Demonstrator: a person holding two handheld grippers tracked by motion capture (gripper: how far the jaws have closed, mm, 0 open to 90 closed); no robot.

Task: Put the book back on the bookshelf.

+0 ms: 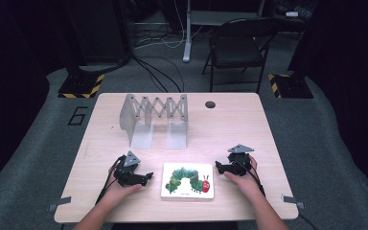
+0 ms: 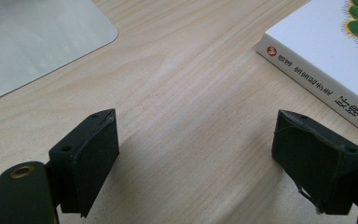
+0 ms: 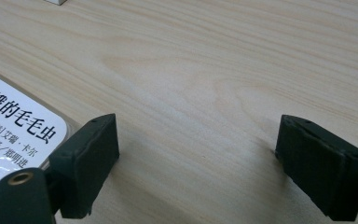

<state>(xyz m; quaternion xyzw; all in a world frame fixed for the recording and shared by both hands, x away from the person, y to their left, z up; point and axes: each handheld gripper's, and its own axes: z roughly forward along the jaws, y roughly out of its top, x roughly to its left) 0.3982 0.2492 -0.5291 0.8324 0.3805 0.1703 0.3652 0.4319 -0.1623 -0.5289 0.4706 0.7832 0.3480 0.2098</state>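
Book point(image 1: 188, 180) lies flat on your counter point(image 1: 230, 124) between your left claw point(image 1: 146, 178) and right claw point(image 1: 219, 167), both wide and empty; the metal rack point(image 1: 155, 117) stands well behind.

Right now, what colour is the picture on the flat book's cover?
White cover of the flat picture book, green caterpillar with a red head; clearest in the high view.

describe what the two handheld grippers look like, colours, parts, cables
Both are black. The left gripper and the right gripper each carry a grey three-cornered plate on top and trail a black cable back along the person's bare forearm. Up close, the fingers are blocky dark green-black pads with small screw holes, and a brass-ringed hole sits on the housing beside them.
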